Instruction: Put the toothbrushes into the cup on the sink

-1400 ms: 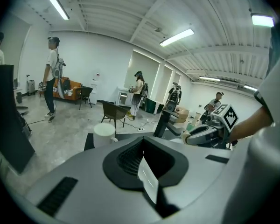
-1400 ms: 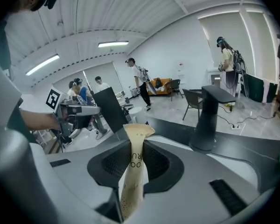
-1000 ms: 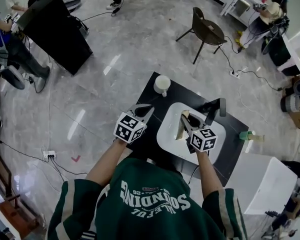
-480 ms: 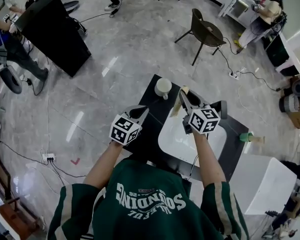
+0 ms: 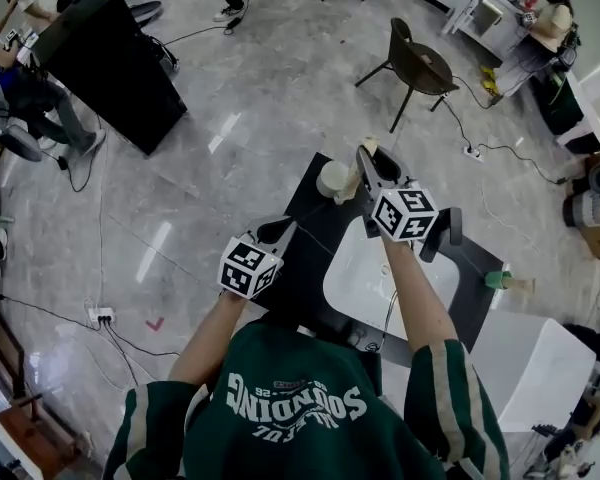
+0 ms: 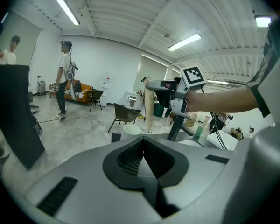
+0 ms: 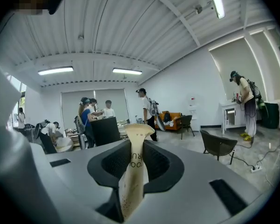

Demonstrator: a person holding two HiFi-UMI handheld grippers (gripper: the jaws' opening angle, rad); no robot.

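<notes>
My right gripper [image 5: 365, 160] is shut on a tan paper-wrapped toothbrush [image 5: 357, 176], which hangs beside and partly over the white cup [image 5: 330, 179] at the far left corner of the black counter. In the right gripper view the toothbrush [image 7: 132, 171] stands upright between the jaws of the right gripper [image 7: 136, 146]. My left gripper [image 5: 281, 230] hovers over the counter's left edge, shut with nothing in it. The left gripper view has its jaws [image 6: 143, 146] closed, and beyond them the cup [image 6: 131, 130], the toothbrush [image 6: 149, 104] and the right gripper [image 6: 161, 84].
A white basin [image 5: 380, 283] is sunk in the black counter [image 5: 298, 273], with a black faucet [image 5: 446, 230] at its far right. A green bottle [image 5: 495, 280] stands right of the counter beside a white cabinet [image 5: 535, 368]. A dark chair [image 5: 415, 63] and several people are farther off.
My right gripper has risen from over the basin and travelled to the far left, up to the cup, carrying the toothbrush. The left gripper has drifted slightly toward the counter's left edge.
</notes>
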